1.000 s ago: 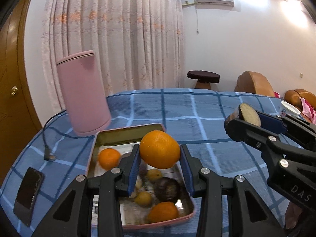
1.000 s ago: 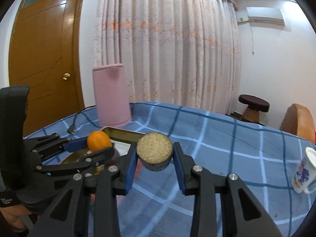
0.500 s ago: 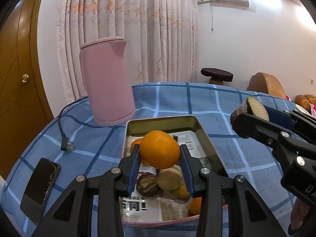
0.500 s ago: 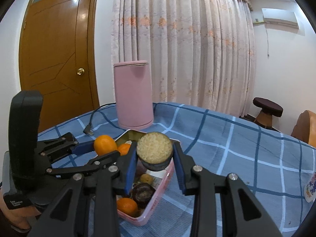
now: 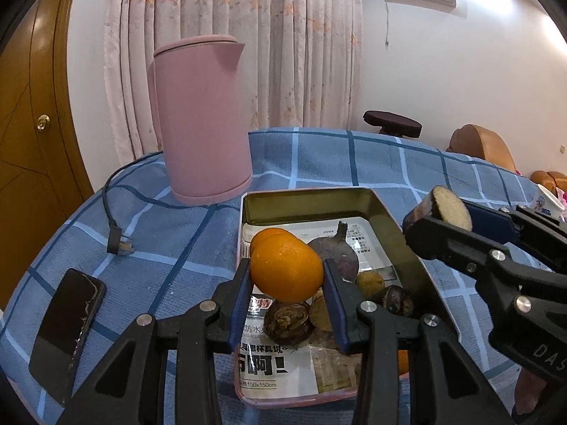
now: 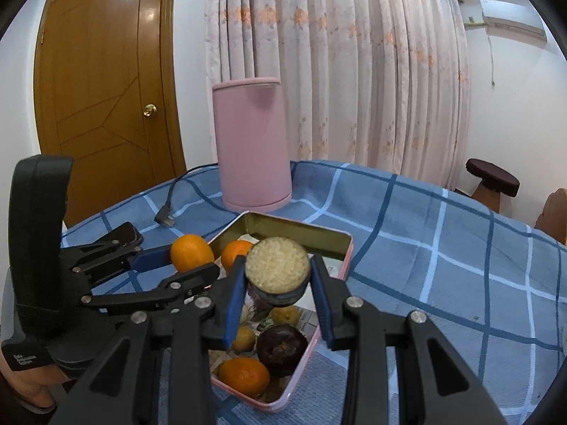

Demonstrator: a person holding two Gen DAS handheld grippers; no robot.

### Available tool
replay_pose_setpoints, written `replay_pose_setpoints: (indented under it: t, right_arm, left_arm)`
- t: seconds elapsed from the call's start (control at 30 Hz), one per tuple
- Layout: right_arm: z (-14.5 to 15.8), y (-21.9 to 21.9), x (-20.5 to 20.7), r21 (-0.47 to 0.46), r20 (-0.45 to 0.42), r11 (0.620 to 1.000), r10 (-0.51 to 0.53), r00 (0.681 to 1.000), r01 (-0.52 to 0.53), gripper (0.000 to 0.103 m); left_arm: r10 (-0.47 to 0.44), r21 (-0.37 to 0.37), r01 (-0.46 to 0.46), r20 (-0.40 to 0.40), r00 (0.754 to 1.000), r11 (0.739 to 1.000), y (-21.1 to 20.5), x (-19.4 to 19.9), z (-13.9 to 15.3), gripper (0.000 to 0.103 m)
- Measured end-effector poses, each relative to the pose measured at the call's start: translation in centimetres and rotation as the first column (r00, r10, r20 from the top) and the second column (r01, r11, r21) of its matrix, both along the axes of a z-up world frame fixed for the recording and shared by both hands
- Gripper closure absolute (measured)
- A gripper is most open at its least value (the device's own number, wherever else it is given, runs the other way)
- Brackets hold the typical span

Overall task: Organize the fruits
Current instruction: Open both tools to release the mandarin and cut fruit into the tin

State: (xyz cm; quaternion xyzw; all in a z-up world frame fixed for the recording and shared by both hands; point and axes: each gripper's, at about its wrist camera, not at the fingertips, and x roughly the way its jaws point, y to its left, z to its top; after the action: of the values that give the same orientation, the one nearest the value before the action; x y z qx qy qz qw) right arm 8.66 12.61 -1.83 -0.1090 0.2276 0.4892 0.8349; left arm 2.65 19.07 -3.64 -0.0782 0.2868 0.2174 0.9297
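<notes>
My left gripper (image 5: 287,292) is shut on an orange (image 5: 286,271) and holds it above the left half of a pink metal tin (image 5: 312,201). The tin holds several fruits: another orange (image 5: 264,237), a dark purple fruit (image 5: 336,253), small yellow and brown ones. My right gripper (image 6: 278,295) is shut on a dark fruit piece with a pale cut face (image 6: 277,270), above the tin (image 6: 320,235). The right gripper also shows in the left wrist view (image 5: 446,217), the left gripper in the right wrist view (image 6: 184,260).
A pink kettle (image 5: 202,120) stands behind the tin, its cord and plug (image 5: 118,244) lying to the left. A black phone (image 5: 67,322) lies at the table's left edge. A mug (image 5: 547,202) stands far right. A blue checked cloth (image 6: 443,248) covers the table.
Both grippers have moved closer to the tin and the kettle with their fruit still held. The tin now lies under both of them.
</notes>
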Motion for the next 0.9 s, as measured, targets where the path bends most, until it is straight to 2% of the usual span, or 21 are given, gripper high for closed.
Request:
replay_pose_setpoints:
  t: [0.5, 0.67, 0.7, 0.8, 0.87, 0.9]
  right_arm:
    - [-2.3, 1.5, 0.5, -0.066, -0.053, 0.998, 0.017, 0.998, -0.020, 0.065]
    - [-3.1, 1.8, 1.1, -0.102, -0.114, 0.993, 0.043, 0.993, -0.054, 0.063]
    - [-3.2, 1.7, 1.0, -0.101, -0.116, 0.993, 0.041, 0.992, -0.053, 0.060]
    - [-3.1, 0.9, 0.9, -0.090, -0.111, 0.995, 0.033, 0.993, -0.043, 0.043]
    - [-2.5, 0.0, 0.7, -0.059, -0.115, 0.997, 0.035, 0.993, -0.042, 0.029]
    - [-2.0, -0.7, 0.4, -0.043, -0.106, 0.998, 0.034, 0.994, -0.039, 0.027]
  left_arm:
    - [-0.017, -0.018, 0.016, -0.049, 0.999, 1.000, 0.7, 0.8, -1.2, 0.062]
    - [-0.008, -0.011, 0.007, -0.062, 0.998, 1.000, 0.6, 0.8, -1.4, 0.062]
    - [-0.011, -0.012, 0.011, -0.066, 0.998, 1.000, 0.6, 0.7, -1.5, 0.061]
    - [-0.029, -0.036, 0.026, -0.068, 0.997, 0.999, 0.5, 0.2, -1.5, 0.061]
    - [-0.034, -0.015, 0.033, -0.060, 0.998, 0.999, 0.0, -0.2, -1.2, 0.055]
    - [-0.040, -0.005, 0.040, -0.053, 0.998, 0.999, -0.3, -0.5, -0.8, 0.049]
